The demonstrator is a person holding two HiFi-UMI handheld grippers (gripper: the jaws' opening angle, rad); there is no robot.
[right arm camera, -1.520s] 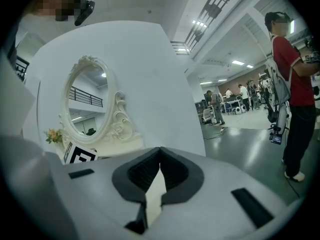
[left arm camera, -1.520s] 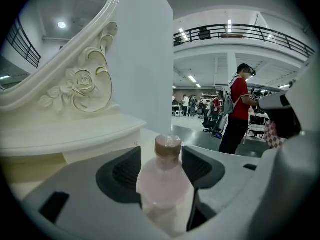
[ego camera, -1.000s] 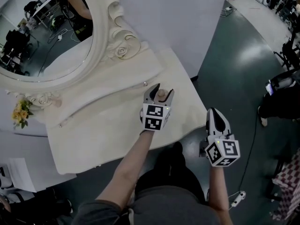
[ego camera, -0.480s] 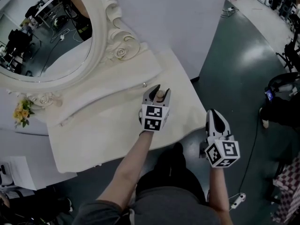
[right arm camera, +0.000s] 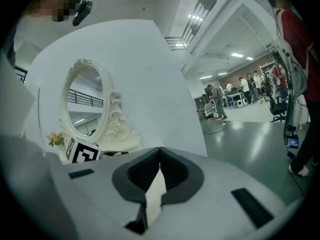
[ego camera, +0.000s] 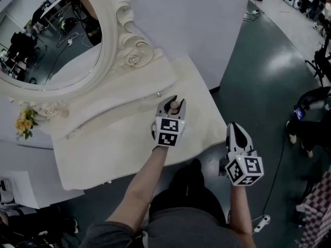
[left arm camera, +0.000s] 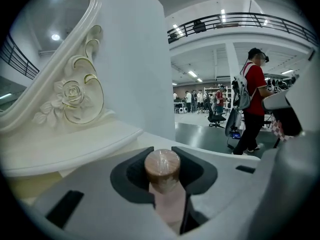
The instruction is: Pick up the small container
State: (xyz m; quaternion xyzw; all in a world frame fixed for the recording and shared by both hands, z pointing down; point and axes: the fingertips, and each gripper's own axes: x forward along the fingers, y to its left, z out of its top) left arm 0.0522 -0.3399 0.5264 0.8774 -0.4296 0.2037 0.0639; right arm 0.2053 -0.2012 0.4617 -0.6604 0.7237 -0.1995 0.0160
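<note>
your left gripper [ego camera: 175, 104] closing on small container [left arm camera: 162, 168] on cream surface [ego camera: 114, 143], pads touching its cap, your right gripper [ego camera: 235, 128] jaws together, over the floor

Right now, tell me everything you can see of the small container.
The small container is a slim, pale pink cylinder with a round brown cap that looks like wood or cork, with a slight sheen on top. It stands upright on the cream dressing table, near its right front part. It sits between the jaws of the left gripper, which are closing on it; the dark pads look to be touching the sides of its cap. Its base is hidden.
</note>
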